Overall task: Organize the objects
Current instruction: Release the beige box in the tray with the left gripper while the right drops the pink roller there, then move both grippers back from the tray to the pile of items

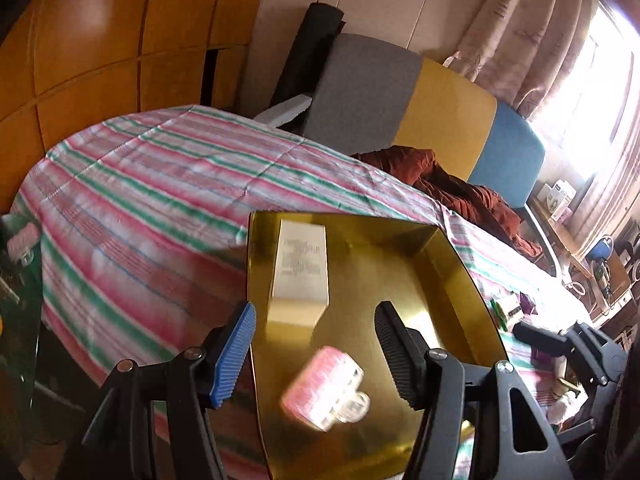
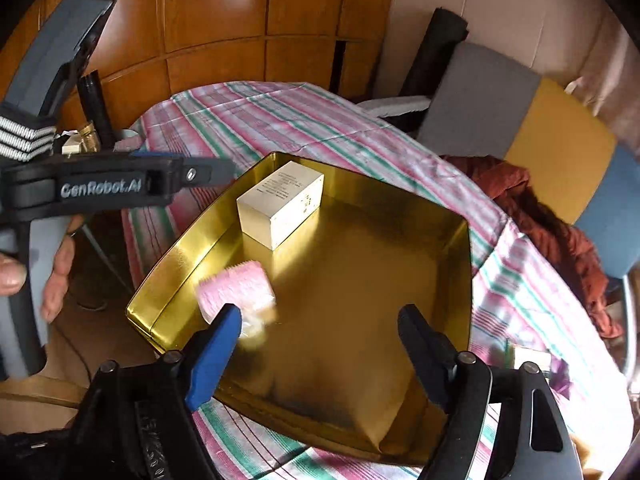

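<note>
A gold tray (image 1: 362, 276) (image 2: 360, 280) sits on the striped tablecloth. A white box (image 1: 300, 268) (image 2: 280, 208) lies in its far left corner. A pink hair roller with a clear clip (image 1: 324, 388) (image 2: 236, 294), blurred, is over the tray's near left part. My left gripper (image 1: 316, 354) is open above the tray, with the roller between and below its fingers and free of the pads. My right gripper (image 2: 320, 354) is open over the tray's near edge, its blue finger (image 2: 216, 356) just in front of the roller, nothing held.
The striped cloth (image 1: 140, 200) covers a table. A reddish-brown cloth (image 1: 460, 188) and a chair with grey, yellow and blue cushions (image 1: 360, 92) lie behind it. Small items (image 1: 508, 312) sit to the tray's right. A hand (image 2: 60, 264) holds the left gripper beside wooden cabinets (image 2: 240, 20).
</note>
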`<state>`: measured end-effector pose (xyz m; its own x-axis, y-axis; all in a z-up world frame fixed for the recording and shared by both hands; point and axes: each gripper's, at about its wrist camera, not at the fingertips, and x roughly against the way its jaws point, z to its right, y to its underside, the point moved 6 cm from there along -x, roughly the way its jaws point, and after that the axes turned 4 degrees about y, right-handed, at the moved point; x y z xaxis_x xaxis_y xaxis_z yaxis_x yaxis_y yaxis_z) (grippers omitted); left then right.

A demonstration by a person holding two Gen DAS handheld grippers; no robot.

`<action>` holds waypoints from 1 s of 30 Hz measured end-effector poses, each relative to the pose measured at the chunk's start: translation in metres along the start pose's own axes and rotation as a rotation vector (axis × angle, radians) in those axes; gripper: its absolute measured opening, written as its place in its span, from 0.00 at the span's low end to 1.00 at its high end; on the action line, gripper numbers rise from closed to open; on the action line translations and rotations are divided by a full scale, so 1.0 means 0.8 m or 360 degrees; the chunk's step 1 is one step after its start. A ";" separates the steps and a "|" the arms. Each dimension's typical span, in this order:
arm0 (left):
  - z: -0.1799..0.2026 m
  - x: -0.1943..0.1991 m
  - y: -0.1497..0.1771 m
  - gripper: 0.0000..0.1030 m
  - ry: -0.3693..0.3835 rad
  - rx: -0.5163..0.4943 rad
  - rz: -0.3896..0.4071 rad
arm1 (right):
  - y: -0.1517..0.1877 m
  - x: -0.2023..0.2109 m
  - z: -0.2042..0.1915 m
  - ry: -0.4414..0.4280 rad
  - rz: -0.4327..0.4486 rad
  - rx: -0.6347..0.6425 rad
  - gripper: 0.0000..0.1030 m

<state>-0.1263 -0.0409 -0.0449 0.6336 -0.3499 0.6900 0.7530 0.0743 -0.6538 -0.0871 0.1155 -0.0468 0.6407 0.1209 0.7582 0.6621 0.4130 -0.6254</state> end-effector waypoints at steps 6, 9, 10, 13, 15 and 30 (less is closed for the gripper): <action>0.004 0.003 0.019 0.61 0.0007 0.0010 -0.0042 | 0.003 0.027 0.005 0.0078 0.0062 -0.0017 0.86; 0.008 0.004 0.023 0.61 0.0016 0.0002 -0.0048 | 0.003 0.038 0.003 0.0102 0.0086 -0.0014 0.87; 0.010 0.005 0.023 0.61 0.0020 0.0002 -0.0046 | 0.003 0.041 0.003 0.0109 0.0089 -0.0014 0.87; 0.016 0.008 0.024 0.61 0.0024 -0.0017 -0.0038 | 0.003 0.047 0.002 0.0134 0.0102 -0.0009 0.87; 0.023 0.011 0.026 0.61 0.0022 -0.0057 -0.0038 | 0.003 0.053 0.003 0.0174 0.0118 -0.0007 0.87; 0.123 -0.005 0.051 0.61 0.0186 -0.0353 -0.0124 | 0.053 0.079 0.113 0.0547 0.0124 -0.0389 0.89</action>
<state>-0.0805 0.0552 -0.0440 0.5407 -0.4532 0.7087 0.7331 -0.1593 -0.6612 -0.0539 0.2217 -0.0089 0.7574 -0.1814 0.6272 0.6527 0.1837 -0.7350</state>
